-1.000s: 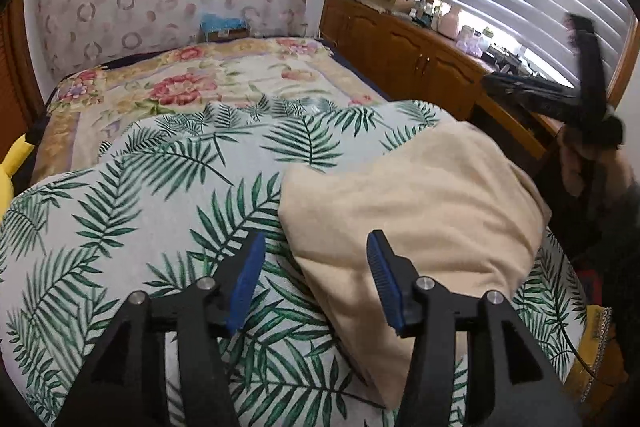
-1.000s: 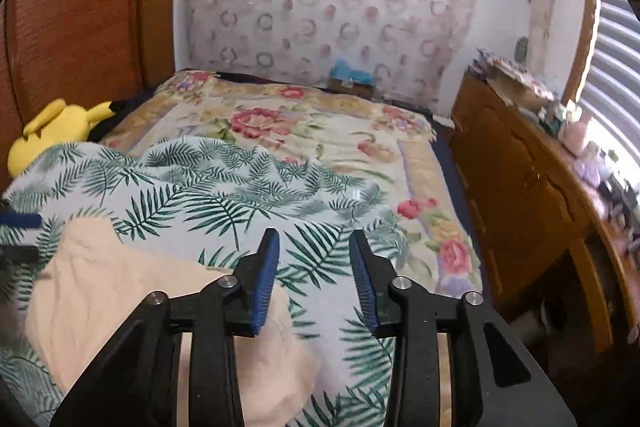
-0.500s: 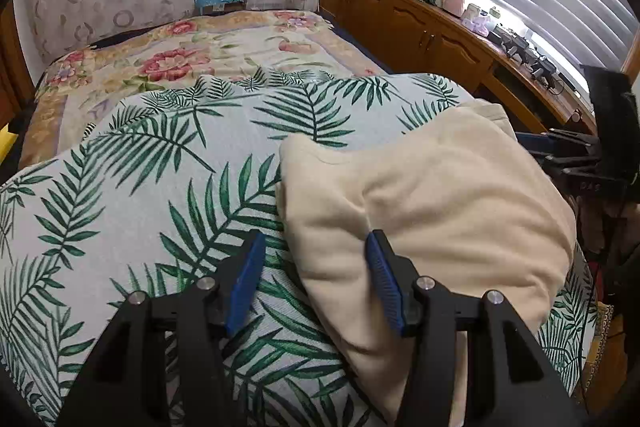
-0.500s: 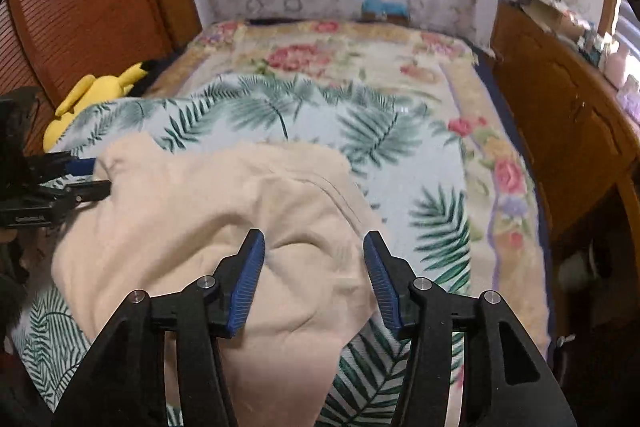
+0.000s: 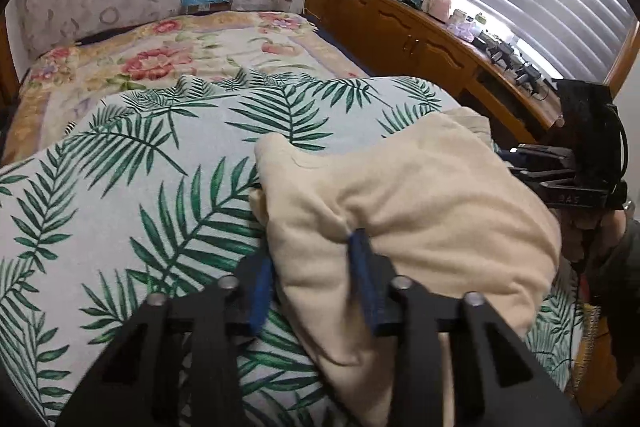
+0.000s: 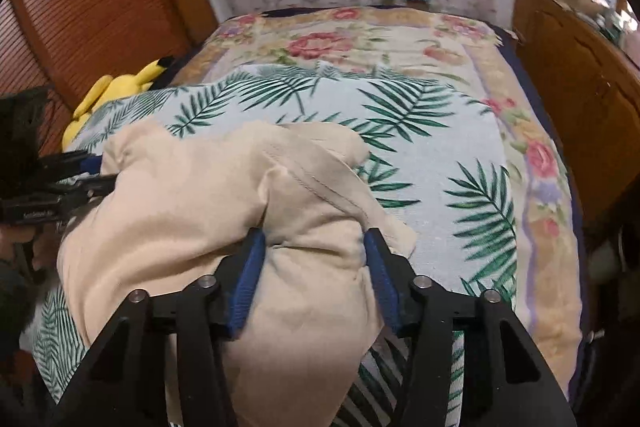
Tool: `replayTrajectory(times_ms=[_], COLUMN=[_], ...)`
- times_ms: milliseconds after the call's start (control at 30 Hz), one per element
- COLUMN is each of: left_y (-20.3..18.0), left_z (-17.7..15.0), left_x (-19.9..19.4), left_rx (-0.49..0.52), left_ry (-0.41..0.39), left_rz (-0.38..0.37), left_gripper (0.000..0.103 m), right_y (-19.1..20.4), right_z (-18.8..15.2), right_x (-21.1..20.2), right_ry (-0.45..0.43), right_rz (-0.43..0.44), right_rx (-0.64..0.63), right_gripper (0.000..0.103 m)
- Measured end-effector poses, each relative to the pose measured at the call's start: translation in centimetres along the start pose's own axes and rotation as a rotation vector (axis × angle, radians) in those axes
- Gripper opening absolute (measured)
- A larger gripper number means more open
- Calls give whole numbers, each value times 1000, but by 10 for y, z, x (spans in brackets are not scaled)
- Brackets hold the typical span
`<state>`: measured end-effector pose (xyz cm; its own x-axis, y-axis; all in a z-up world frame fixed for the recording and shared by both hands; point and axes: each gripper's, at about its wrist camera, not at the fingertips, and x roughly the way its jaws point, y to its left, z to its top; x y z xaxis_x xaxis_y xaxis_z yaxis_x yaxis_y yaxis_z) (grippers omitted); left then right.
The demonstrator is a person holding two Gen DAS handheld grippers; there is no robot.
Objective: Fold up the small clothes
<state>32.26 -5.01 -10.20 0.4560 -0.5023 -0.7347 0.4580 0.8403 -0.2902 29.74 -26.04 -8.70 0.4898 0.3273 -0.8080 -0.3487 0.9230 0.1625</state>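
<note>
A cream garment lies bunched on a palm-leaf blanket spread over a floral bedcover. The left gripper has its 2 blue pads straddling a fold at the garment's edge, fabric bulging between them, not pressed together. The right gripper likewise brackets a thick bunch of the same garment, pads spread. A yellow plush toy sits by the wooden wall.
</note>
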Motion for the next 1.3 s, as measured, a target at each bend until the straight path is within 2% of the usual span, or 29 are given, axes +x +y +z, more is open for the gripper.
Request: replayTrajectory(times_ms=[33, 67, 167, 433, 633, 833, 1033, 1300], left_y=[0, -1, -7, -16, 22, 98, 171, 222], left_z=[1, 1, 2, 2, -10, -45, -90, -139], left_x=[0, -2, -13, -103, -166, -211, -222, -217], left_rx=[-3, -3, 9, 32, -5, -126, -261, -433], left_ry=[2, -4, -32, -238, -357, -406, -391, -376], left_rz=[-16, -18, -21, -45, 52, 199, 335, 413], left_gripper=[16, 9, 6, 6, 6, 6, 6, 6], right_y=[2, 4, 13, 45, 97, 185, 286, 406], right_z=[1, 1, -2, 13, 57, 120, 178, 213], right_x=[1, 0, -5, -64, -72, -33, 42, 126], right_ry=[9, 11, -13, -250, -336, -337, -267, -201], right_rz=[43, 56, 33, 29, 62, 106, 136, 153], right_rx=[-9, -20, -77, -120, -221, -411, -591, -815], right_gripper=[28, 23, 16, 13, 13, 12, 12, 12])
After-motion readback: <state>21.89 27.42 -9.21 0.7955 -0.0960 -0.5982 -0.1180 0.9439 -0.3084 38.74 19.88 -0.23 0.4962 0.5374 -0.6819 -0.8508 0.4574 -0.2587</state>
